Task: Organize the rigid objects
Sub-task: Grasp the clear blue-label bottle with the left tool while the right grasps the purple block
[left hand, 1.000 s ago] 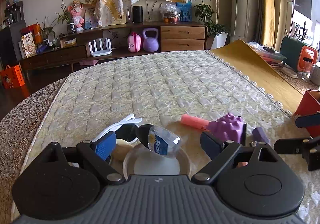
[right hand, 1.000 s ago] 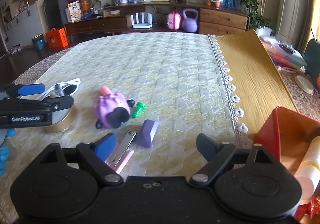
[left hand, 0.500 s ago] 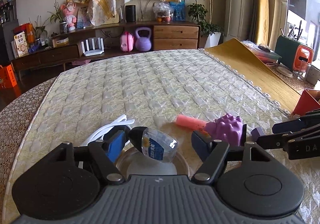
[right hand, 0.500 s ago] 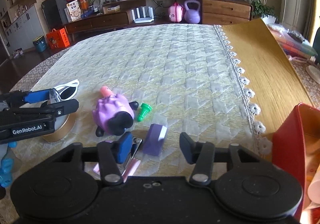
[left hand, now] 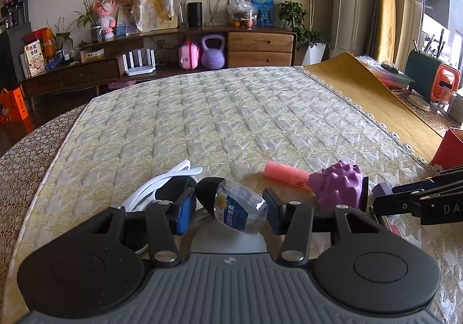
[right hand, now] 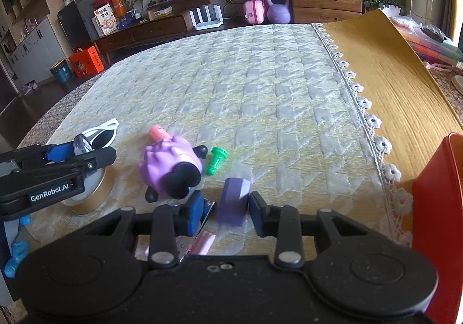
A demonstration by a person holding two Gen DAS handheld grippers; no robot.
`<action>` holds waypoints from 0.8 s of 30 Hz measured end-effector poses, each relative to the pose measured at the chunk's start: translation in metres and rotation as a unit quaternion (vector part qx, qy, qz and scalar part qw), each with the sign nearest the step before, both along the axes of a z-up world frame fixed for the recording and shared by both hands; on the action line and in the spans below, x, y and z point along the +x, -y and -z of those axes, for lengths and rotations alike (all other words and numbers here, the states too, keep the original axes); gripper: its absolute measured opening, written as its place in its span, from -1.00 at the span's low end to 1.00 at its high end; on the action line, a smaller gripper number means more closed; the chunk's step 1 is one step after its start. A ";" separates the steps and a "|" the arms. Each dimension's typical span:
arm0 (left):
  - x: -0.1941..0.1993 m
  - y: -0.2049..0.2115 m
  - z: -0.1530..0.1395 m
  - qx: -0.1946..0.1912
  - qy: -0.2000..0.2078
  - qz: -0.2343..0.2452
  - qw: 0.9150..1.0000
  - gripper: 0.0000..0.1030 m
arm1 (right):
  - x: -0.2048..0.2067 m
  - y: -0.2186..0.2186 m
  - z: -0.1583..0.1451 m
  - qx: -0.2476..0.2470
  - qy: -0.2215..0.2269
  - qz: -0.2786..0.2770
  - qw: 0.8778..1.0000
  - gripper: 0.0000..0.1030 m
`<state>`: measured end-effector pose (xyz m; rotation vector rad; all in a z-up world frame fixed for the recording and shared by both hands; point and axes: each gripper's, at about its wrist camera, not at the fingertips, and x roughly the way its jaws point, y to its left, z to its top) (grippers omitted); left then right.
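Two tongs closing over the clutter

Both tongs have just been closing. Left tongs [left hand: 228, 209] stand part open around a small clear bottle [left hand: 238, 209] with a blue label, lying tilted over a round tin [right hand: 89, 193]; whether the pads press it cannot be told. Right tongs [right hand: 224, 212] straddle a purple block [right hand: 233, 201] on the quilted bench [right hand: 260, 92], the right pad touching it, a gap at the left

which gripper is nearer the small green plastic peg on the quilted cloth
Right. The right gripper is just in front of the small green plastic peg, its jaws around a purple block. The left gripper sits farther off, beyond the purple spiky toy.
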<state>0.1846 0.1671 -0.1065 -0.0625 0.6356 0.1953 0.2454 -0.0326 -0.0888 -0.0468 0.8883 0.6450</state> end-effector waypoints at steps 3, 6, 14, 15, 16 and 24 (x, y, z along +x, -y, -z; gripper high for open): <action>-0.001 0.000 0.000 0.003 0.000 0.001 1.000 -0.03 | 0.002 0.001 0.000 0.009 -0.007 0.006 1.000 -0.43; -0.001 -0.001 0.000 0.002 0.001 0.000 1.000 -0.03 | 0.004 0.003 0.000 0.015 -0.009 0.009 1.000 -0.44; -0.002 0.003 -0.002 0.004 -0.004 0.001 1.000 -0.04 | -0.004 0.007 -0.006 0.007 0.008 0.013 1.000 -0.61; -0.003 0.003 -0.003 0.005 -0.004 0.001 1.000 -0.04 | -0.006 0.007 -0.008 0.009 0.009 0.013 1.000 -0.61; -0.003 0.003 -0.005 0.005 -0.003 0.001 1.000 -0.04 | -0.008 0.009 -0.009 0.011 0.010 0.014 1.000 -0.61; -0.009 0.011 -0.023 0.007 0.002 0.006 1.000 -0.04 | -0.030 0.026 -0.029 0.014 0.027 0.020 0.999 -0.61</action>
